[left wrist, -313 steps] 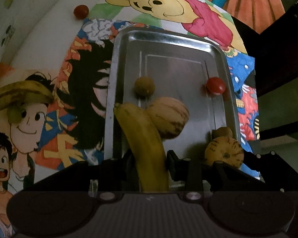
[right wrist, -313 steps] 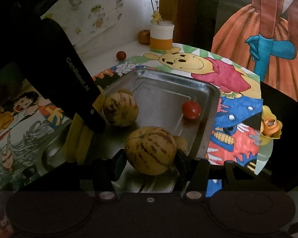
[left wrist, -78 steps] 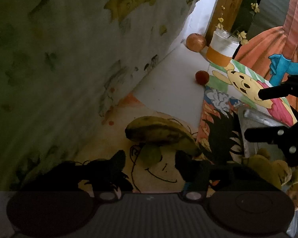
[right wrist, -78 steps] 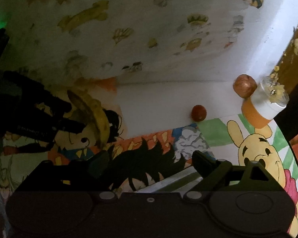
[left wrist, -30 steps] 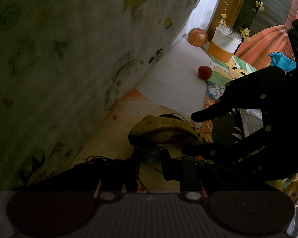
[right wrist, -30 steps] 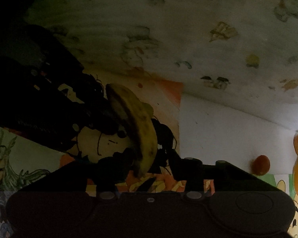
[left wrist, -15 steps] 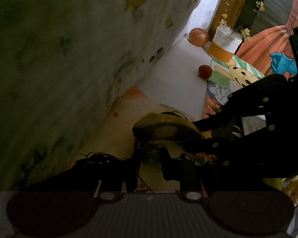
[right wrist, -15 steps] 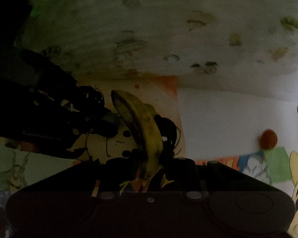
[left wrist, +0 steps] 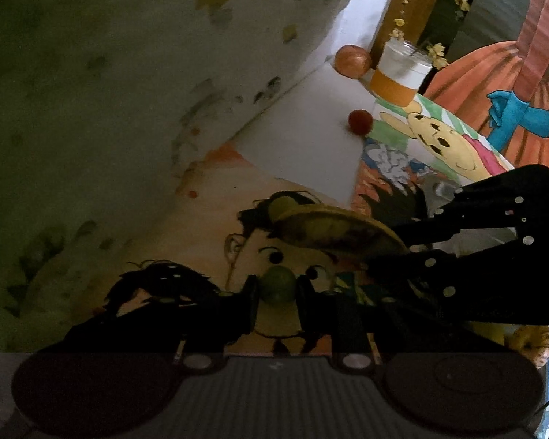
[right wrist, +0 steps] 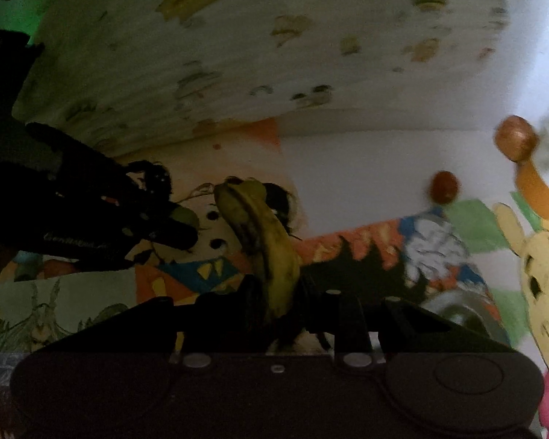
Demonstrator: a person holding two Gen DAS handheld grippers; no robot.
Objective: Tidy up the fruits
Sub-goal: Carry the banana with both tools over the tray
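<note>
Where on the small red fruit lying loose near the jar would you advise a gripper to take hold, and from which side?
Take the small red fruit across its widest middle, coming from above. It is round with no visible stem, and it lies on bare white tabletop, apart from the jar and larger brown fruit, so fingers fit either side.

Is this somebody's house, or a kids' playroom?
Probably a home, maybe a child's corner. The table is covered with hand-coloured cartoon drawings, like the yellow bear. A jar of flowers stands by the patterned wall, and fruit lies about: a banana and an apple.
</note>
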